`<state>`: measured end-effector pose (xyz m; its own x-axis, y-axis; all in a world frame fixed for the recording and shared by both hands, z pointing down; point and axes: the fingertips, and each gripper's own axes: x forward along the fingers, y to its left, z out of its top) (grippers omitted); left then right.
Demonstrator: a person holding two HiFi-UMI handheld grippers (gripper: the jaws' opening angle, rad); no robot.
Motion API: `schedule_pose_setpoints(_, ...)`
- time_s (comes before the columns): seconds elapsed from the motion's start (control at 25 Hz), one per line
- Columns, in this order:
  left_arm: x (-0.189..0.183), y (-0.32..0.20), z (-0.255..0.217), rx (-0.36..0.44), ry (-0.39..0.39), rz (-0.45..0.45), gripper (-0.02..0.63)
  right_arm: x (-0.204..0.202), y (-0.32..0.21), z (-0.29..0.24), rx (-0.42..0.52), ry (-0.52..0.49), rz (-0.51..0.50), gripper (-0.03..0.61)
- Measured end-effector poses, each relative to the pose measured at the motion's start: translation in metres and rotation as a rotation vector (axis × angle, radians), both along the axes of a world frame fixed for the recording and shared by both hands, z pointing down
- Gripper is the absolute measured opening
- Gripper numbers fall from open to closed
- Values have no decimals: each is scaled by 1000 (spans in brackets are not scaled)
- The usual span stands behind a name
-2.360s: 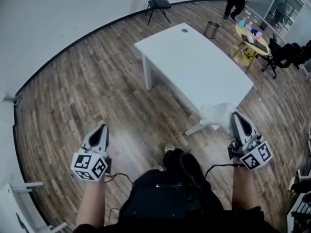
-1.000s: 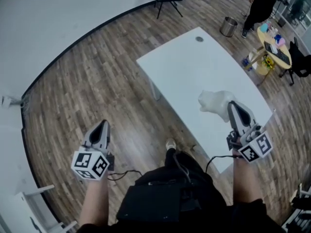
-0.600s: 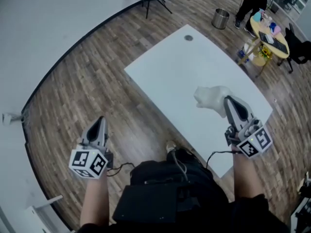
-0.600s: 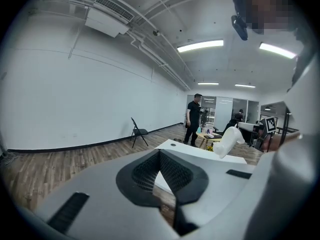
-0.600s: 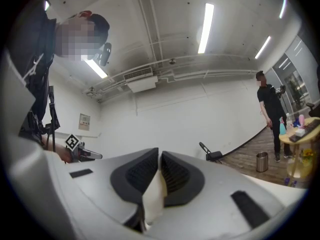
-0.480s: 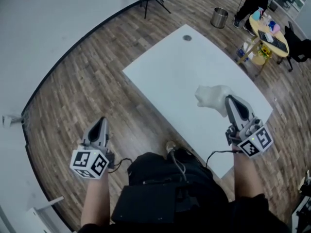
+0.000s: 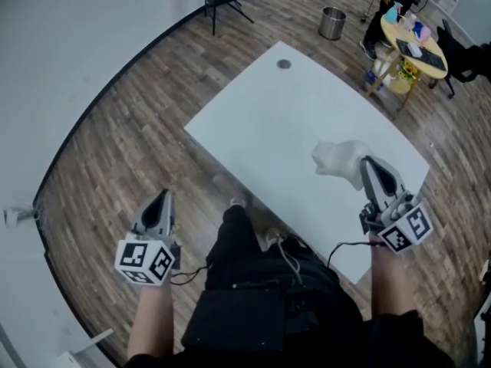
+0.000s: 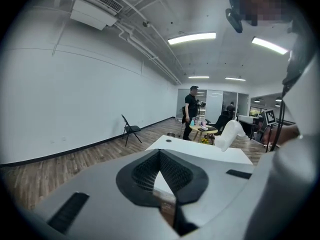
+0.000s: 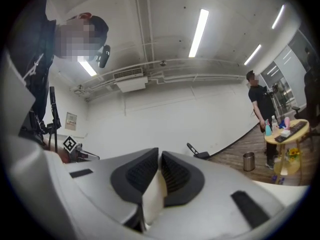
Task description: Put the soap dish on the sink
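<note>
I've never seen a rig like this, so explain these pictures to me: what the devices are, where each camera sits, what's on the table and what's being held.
There is no robot here: a person holds a two-jaw gripper in each hand. The head view comes from a camera on the person's head, looking steeply down. The other two views come from cameras riding on the grippers, each looking along its own jaws. The left gripper is shut and empty, over the wooden floor. The right gripper is shut on a white soap dish, held above the white table. The table's visible top is bare, and no sink shows in any view.
</note>
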<state>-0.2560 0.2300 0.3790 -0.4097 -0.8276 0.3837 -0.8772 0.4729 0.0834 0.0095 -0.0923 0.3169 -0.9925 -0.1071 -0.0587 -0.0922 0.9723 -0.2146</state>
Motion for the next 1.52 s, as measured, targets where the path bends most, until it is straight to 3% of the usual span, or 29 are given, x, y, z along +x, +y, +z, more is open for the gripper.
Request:
schedule_pose_setpoints(0.44, -68, -124, 21, 5, 70, 253, -11, -19, -33, 3, -14, 40, 205, 28)
schedule_pose_setpoints(0.8, -70, -250, 10, 39, 64, 537, -11, 3, -47, -2, -10, 69, 415, 28)
schedule_pose_setpoints(1.2, -62, -325, -1, 60, 72, 756, -11, 43, -47, -20, 2, 67, 675, 28)
schedule_pose_setpoints(1.52, -64, -351, -2, 66, 69, 913, -11, 49, -28, -26, 17, 80, 842, 28)
